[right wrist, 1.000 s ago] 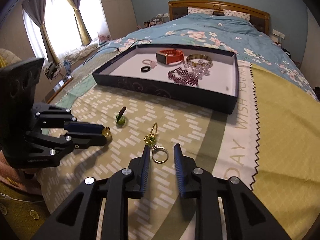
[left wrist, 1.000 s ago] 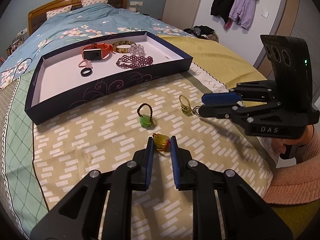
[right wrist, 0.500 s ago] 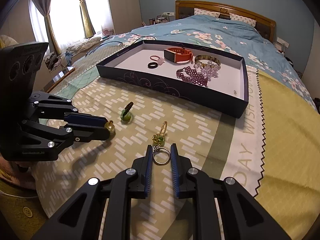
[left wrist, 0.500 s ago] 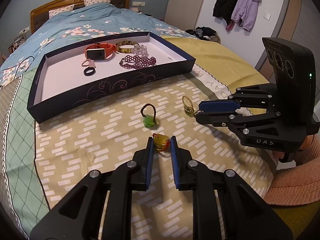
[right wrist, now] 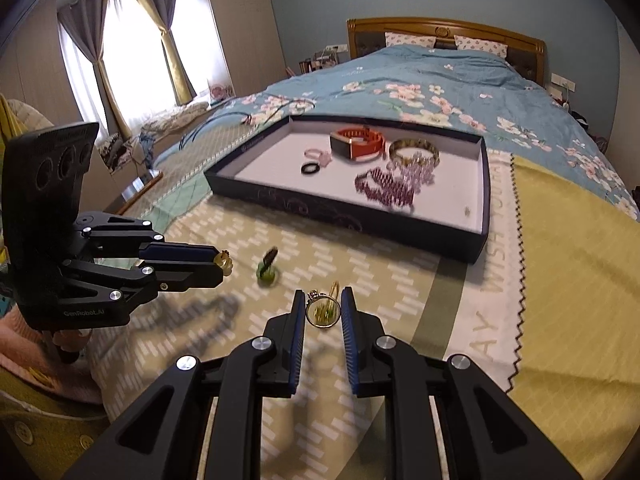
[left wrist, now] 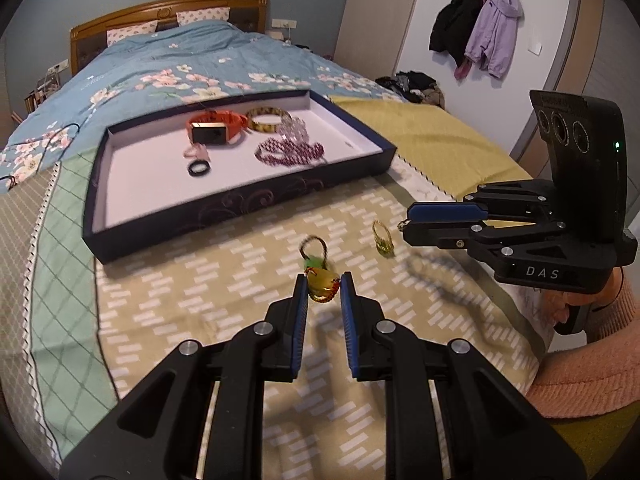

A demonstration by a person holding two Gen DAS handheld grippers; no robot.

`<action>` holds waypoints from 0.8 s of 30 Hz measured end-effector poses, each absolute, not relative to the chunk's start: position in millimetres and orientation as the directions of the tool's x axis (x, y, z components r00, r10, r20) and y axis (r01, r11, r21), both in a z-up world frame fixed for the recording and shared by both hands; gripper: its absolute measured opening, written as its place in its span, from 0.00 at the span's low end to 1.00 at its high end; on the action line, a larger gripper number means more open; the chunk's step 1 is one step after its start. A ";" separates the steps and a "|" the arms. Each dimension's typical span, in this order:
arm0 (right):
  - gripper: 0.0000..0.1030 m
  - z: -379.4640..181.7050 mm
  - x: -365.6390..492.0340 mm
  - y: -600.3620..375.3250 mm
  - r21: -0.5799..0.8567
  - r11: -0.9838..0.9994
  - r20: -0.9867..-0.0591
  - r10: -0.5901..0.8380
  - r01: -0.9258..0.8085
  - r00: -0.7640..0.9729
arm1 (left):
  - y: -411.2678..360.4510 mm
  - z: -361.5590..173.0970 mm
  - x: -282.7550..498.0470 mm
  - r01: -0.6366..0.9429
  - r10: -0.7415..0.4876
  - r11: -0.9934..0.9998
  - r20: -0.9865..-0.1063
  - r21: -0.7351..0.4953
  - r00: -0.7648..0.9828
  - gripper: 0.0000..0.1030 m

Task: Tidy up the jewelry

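left gripper [left wrist: 324,286] clamps amber pendant [left wrist: 322,285] | right gripper [right wrist: 323,312] clamps key ring [right wrist: 322,312], upright, chain trailing trayward | labels "DAS", "GenRobot.AI"

Orange watch [left wrist: 216,130] (navy tray [left wrist: 240,216])

Both wrist cameras look low and close along their own fingers across the patterned bedspread, sharing the dark blue jewelry tray [left wrist: 224,216] [right wrist: 352,220] at 12 o'clock; each sees the other gripper sideways.
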State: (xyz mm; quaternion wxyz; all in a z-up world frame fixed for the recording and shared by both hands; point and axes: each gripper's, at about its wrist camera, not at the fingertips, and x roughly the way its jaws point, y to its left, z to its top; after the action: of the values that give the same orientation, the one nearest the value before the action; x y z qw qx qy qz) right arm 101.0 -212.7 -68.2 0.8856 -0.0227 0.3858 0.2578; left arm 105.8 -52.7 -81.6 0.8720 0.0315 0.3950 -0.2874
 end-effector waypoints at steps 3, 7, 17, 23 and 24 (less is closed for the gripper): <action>0.16 -62.8 106.7 -212.4 0.154 0.867 -0.681 0.440 -0.473 0.586 | -47.6 -74.1 110.5 0.514 -0.468 0.842 -0.693 -0.163 0.548 0.16; 0.16 -55.8 117.1 -211.3 0.151 0.866 -0.660 0.447 -0.477 0.604 | -43.8 -63.9 117.5 0.502 -0.457 0.852 -0.675 -0.146 0.579 0.16; 0.16 -44.1 141.9 -207.5 0.147 0.863 -0.634 0.457 -0.483 0.624 | -43.1 -49.1 132.5 0.491 -0.438 0.864 -0.650 -0.113 0.622 0.16; 0.16 -41.4 157.1 -208.3 0.153 0.864 -0.628 0.459 -0.479 0.629 | -43.0 -45.4 147.6 0.474 -0.419 0.875 -0.646 -0.099 0.638 0.16; 0.16 -41.6 160.4 -207.7 0.152 0.866 -0.629 0.457 -0.477 0.629 | -43.3 -45.0 149.8 0.473 -0.417 0.876 -0.646 -0.097 0.640 0.16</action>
State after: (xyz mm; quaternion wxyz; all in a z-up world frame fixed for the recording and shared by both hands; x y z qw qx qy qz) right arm 160.4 -207.7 -41.6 0.9025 -0.0145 0.3440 0.2587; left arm 149.8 -43.3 -45.0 0.9045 0.0403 0.3460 -0.2459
